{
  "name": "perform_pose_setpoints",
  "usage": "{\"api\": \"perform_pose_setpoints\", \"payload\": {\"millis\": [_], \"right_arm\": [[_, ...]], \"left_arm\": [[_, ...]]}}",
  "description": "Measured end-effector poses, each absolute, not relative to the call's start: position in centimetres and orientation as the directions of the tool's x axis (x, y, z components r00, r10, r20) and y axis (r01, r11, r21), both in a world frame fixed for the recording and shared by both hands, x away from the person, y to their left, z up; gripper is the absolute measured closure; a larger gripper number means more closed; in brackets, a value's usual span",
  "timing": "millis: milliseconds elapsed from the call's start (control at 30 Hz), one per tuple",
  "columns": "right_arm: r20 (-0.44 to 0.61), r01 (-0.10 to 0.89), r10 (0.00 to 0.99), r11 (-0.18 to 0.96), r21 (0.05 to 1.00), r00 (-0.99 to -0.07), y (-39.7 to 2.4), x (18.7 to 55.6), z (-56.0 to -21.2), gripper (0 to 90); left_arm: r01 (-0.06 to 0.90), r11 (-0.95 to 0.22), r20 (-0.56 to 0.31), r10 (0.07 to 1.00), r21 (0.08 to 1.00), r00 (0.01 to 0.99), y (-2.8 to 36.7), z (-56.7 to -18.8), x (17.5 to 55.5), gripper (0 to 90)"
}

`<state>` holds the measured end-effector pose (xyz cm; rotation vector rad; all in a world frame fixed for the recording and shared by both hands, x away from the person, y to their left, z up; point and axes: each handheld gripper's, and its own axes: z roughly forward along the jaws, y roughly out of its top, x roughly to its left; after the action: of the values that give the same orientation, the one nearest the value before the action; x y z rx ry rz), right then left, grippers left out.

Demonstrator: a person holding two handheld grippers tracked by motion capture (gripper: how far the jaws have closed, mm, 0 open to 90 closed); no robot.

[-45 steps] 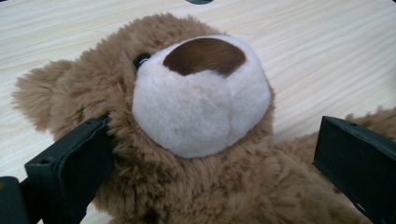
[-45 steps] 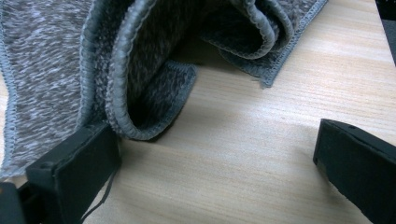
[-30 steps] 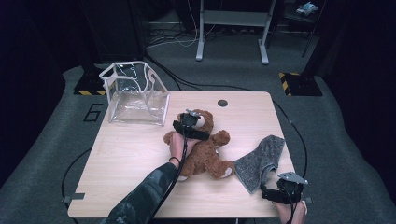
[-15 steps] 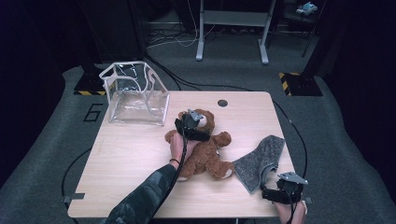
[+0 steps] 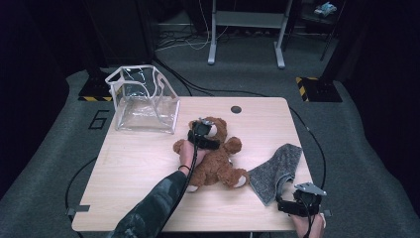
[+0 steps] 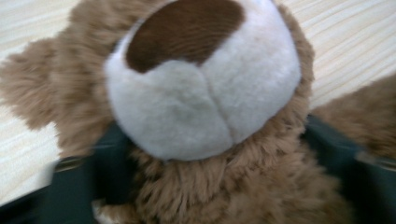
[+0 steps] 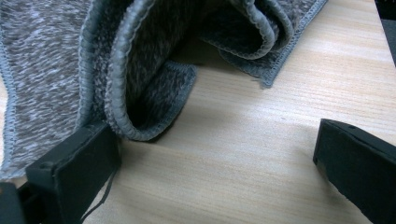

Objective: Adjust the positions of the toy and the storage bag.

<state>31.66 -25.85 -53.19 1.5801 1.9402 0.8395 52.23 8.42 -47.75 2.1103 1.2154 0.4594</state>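
Work in hand: we bring the left gripper (image 5: 202, 135) down on the teddy bear (image 5: 215, 158), which lies in the middle of the table (image 5: 143, 163).
Left gripper: its jaws have just been closing, with the bear's neck between them; in the left gripper view they flank the fur below the muzzle (image 6: 205, 102), and we cannot tell whether they press it yet.
Right gripper (image 5: 303, 201): jaws apart at the near right corner, one just beside the folded grey cloth (image 7: 140, 60), nothing held.
Risk: we judge soft fur may slip out if we lift before the jaws bite.
Second risk: the bear's leg lies near the cloth and could drag it.
Container: the clear box (image 5: 143, 101) at the far left looks empty.
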Motion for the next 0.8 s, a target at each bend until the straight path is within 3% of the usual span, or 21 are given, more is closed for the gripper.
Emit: {"api": "perform_pose_setpoints", "payload": {"millis": [200, 600, 800], "right_arm": [[0.002, 0.671, 0.978, 0.142, 0.727, -0.208, -25.9, 31.7, -53.2, 0.0], [0.002, 0.672, 0.979, 0.139, 0.728, -0.204, -25.9, 31.7, -53.2, 0.0], [0.003, 0.672, 0.979, 0.136, 0.728, -0.202, -25.9, 31.7, -53.2, 0.0]], "left_arm": [[0.575, -0.373, -0.007, 0.835, 0.728, 0.550, 8.7, -47.6, 51.5, 52.9], [0.480, -0.297, -0.044, 0.814, 0.825, 0.579, 11.3, -45.5, 50.0, 58.2], [0.365, -0.276, 0.005, 0.803, 0.889, 0.596, 12.1, -43.4, 48.4, 58.1]]}}
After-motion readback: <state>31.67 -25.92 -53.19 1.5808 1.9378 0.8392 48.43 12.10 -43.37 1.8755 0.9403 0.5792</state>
